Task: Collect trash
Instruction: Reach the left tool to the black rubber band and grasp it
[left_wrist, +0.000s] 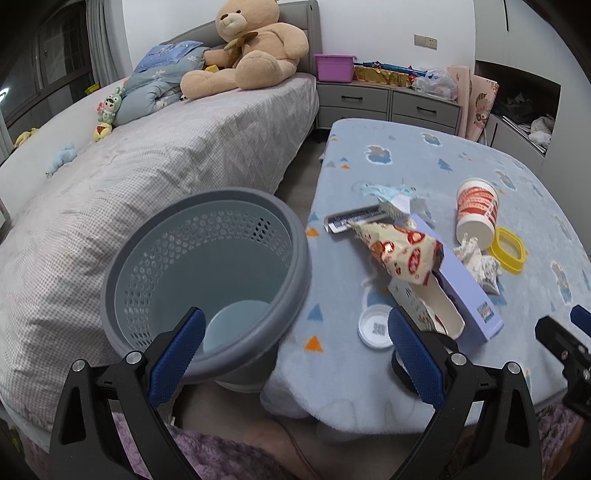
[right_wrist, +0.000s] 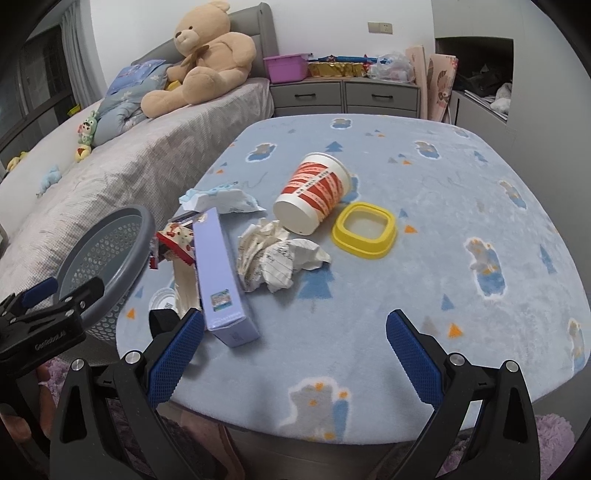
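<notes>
Both the left hand-held gripper (left_wrist: 295, 354) and the right hand-held gripper (right_wrist: 295, 354) are released and hold nothing. The trash lies in a heap on the surface (right_wrist: 443, 229): crumpled paper (right_wrist: 275, 254), purple box (right_wrist: 218, 273), paper cup (right_wrist: 314, 192). The empty basket (left_wrist: 207, 266) stands just beside the surface edge, probably to make the dropping short.

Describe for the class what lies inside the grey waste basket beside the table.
The grey waste basket shows only its perforated wall and pale bare bottom; no trash is visible. The left gripper's finger covers a small part of the bottom.
</notes>
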